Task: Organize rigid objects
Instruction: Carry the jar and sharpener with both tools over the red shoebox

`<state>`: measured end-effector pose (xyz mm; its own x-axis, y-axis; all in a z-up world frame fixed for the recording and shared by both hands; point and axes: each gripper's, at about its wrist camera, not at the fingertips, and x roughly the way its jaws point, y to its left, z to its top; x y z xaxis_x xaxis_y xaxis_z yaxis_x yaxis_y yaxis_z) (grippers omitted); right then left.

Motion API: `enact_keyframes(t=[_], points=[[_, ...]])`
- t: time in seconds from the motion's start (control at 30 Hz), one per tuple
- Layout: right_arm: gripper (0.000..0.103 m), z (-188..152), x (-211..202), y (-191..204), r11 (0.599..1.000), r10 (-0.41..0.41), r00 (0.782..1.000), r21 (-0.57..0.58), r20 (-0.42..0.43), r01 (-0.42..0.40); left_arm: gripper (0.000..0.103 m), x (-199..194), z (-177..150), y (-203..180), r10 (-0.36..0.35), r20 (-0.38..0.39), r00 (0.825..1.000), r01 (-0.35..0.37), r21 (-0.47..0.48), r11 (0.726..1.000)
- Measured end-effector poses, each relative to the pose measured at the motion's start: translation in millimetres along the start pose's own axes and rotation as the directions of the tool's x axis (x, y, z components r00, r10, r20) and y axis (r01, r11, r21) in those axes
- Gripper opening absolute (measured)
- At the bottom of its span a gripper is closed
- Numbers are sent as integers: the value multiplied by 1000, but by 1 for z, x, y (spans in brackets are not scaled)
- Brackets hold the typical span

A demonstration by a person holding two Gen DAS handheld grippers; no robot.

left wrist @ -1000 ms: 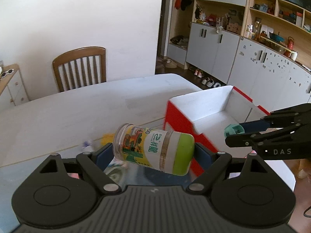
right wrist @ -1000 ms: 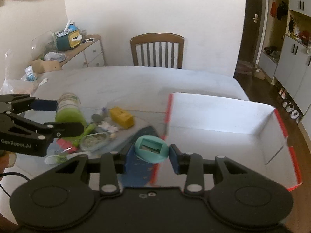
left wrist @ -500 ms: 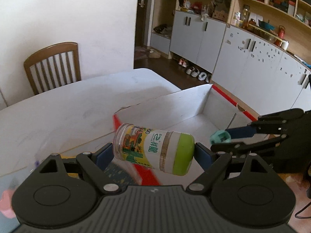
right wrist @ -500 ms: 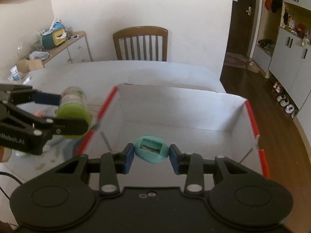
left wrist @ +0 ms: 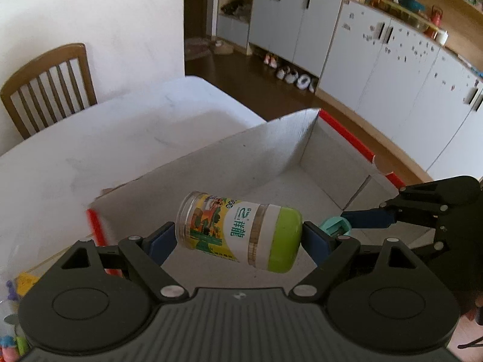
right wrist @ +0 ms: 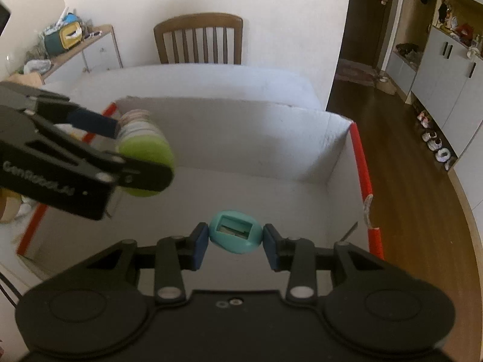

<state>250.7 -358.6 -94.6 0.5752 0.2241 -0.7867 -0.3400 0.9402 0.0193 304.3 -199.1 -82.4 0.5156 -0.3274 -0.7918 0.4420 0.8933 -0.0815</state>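
My left gripper point(left wrist: 240, 238) is shut on a clear jar with a green lid and yellow label point(left wrist: 238, 230), held sideways above the white box with red edges point(left wrist: 241, 150). The jar also shows in the right wrist view point(right wrist: 145, 154), over the box's left part. My right gripper point(right wrist: 235, 239) is shut on a small teal pencil sharpener point(right wrist: 235, 232), held above the box's near floor point(right wrist: 271, 193). In the left wrist view the sharpener point(left wrist: 335, 226) sits just right of the jar's lid, with the right gripper point(left wrist: 344, 221) coming in from the right.
The box lies on a white table point(left wrist: 90, 150) with a wooden chair point(right wrist: 199, 37) at its far side. Small loose items point(left wrist: 12, 289) lie on the table left of the box. Cabinets point(left wrist: 377, 60) and wood floor point(right wrist: 407, 166) are to the right.
Both grippers have moved right from the cluttered table area to over the box, each keeping its object. The jar and the sharpener are now close together above the box.
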Motion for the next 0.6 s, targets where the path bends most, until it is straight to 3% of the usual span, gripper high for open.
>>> enact_keyframes(t=[0.3,0.6], points=[[38,7,22,-11,999,5,997,-48,-81,-9,89,53,19,-12,12,-138,990,-6,41,999],[38,10,39,-11,999,-9,987,-42,-162,2,89,77,17,-16,21,-217,976,-9,54,999]])
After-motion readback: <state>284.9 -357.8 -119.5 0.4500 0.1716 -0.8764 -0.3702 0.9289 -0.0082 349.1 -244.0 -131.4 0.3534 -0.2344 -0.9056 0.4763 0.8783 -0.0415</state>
